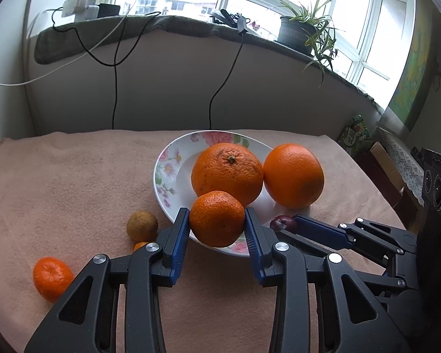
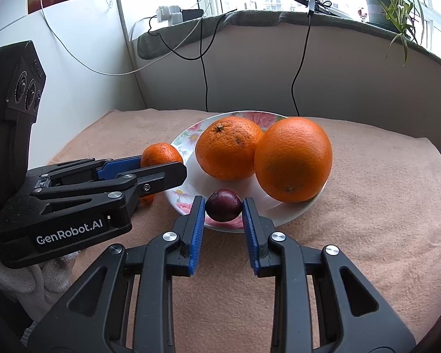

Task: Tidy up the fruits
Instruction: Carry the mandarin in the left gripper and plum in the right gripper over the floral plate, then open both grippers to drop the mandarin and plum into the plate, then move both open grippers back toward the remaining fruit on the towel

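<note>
Over the plate's (image 1: 164, 173) near rim, my left tool (image 1: 217, 229) is clamped on a mandarin (image 1: 217, 219); my right tool (image 2: 223, 210) grips a plum (image 2: 223, 209). Loading step. Next: lower both, release beside the two oranges (image 1: 227, 170).

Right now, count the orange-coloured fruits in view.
5, maybe more hidden. Two big ones on the plate, a mandarin in the left tongs, a mandarin on the cloth, and a sliver behind the left tongs.

Daylit windows (image 1: 173, 0) above sill with potted plant (image 1: 305, 29).
</note>
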Motion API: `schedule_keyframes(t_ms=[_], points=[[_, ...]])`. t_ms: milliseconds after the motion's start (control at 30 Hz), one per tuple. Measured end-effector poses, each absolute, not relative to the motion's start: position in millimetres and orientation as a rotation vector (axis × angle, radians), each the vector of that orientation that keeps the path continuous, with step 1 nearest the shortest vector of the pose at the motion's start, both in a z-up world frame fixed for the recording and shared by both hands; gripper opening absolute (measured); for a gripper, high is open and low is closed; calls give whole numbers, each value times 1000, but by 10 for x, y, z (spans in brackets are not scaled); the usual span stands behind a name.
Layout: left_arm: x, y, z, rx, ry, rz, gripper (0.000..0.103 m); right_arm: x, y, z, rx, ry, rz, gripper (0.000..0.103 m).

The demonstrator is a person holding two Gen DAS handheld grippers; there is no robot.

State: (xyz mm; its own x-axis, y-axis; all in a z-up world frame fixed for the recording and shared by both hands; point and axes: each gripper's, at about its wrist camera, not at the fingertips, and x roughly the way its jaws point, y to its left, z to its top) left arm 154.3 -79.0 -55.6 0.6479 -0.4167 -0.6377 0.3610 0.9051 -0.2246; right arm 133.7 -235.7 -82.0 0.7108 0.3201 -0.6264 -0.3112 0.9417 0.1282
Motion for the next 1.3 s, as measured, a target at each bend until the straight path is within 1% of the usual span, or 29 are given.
schedule_keyframes(t_ms=[67, 100, 167, 200, 233, 267, 300, 333, 367, 467, 567, 633, 833, 1300], points=[[1549, -790, -560, -78, 748, -439, 37, 1338, -2357, -822, 14, 698, 351, 27], [1549, -785, -559, -78, 746, -438, 44, 1337, -2353, -823, 13, 698, 350, 27], [1540, -773, -545, -82, 739, -438, 47, 1337, -2345, -823, 10, 698, 349, 27], [1537, -768, -535, -83, 736, -439, 49, 1339, -2342, -824, 7, 698, 348, 29], [1536, -766, -525, -81, 733, -438, 51, 1342, -2338, -824, 4, 698, 345, 40], [1534, -765, -517, -77, 729, -435, 56, 1339, -2337, -820, 2, 694, 342, 49], [1529, -762, -510, -75, 725, -431, 59, 1327, -2335, -812, -1, 686, 340, 62], [1525, -759, -503, -75, 723, -430, 59, 1312, -2334, -801, -4, 677, 339, 66], [1524, -754, -499, -76, 722, -430, 59, 1302, -2333, -790, -6, 669, 340, 67], [1526, -749, -499, -76, 725, -416, 74, 1286, -2313, -787, -17, 665, 340, 74], [1529, -759, -504, -73, 735, -406, 76, 1271, -2305, -784, -19, 660, 340, 80], [1531, -761, -514, -71, 745, -388, 81, 1266, -2313, -777, -16, 656, 338, 88], [1551, -745, -515, -84, 759, -376, 81, 1262, -2335, -769, -4, 653, 335, 91], [1536, -692, -489, -91, 755, -364, 81, 1262, -2322, -770, -13, 664, 331, 91]])
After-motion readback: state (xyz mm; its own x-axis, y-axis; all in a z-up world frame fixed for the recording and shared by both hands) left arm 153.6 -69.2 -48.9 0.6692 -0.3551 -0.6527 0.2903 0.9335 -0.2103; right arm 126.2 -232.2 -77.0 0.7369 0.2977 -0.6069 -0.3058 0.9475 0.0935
